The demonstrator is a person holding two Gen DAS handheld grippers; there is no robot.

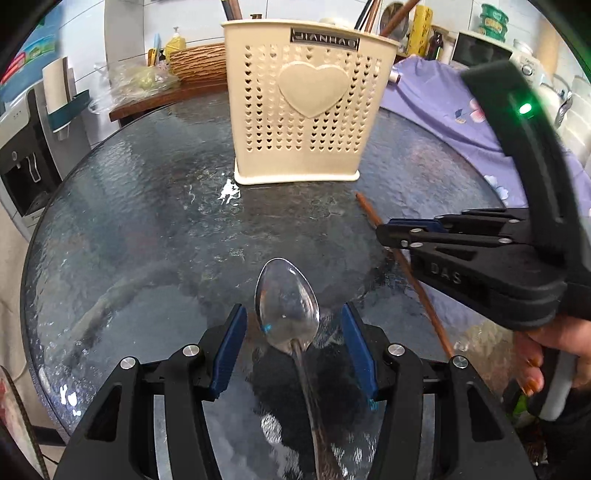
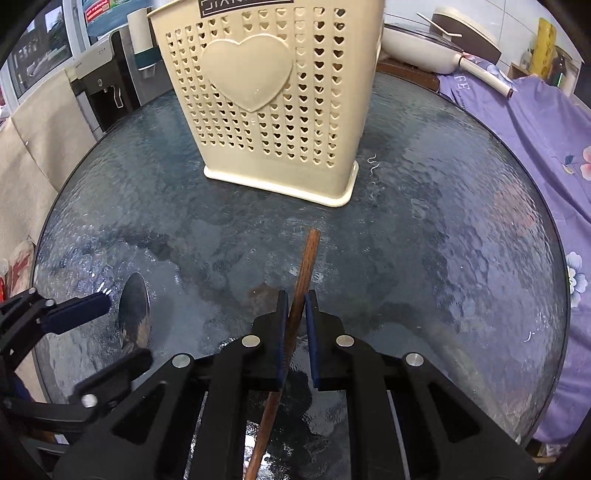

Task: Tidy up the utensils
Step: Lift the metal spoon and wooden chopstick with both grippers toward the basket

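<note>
A cream utensil holder (image 1: 303, 107) with heart-shaped holes stands on the round glass table (image 1: 147, 221); it also shows in the right wrist view (image 2: 273, 103). A metal spoon (image 1: 288, 306) lies on the glass between the fingers of my open left gripper (image 1: 293, 350). The spoon also shows in the right wrist view (image 2: 135, 314). My right gripper (image 2: 295, 332) is shut on a brown wooden chopstick (image 2: 306, 266), whose tip points toward the holder. The right gripper (image 1: 391, 230) and the chopstick (image 1: 369, 214) also show in the left wrist view.
Several chopsticks stand in the holder (image 1: 369, 14). A purple floral cloth (image 2: 535, 129) covers the right side. A cream pan (image 2: 424, 40) sits behind the table. A woven basket (image 1: 199, 61) and a water dispenser (image 1: 26, 158) stand at the left.
</note>
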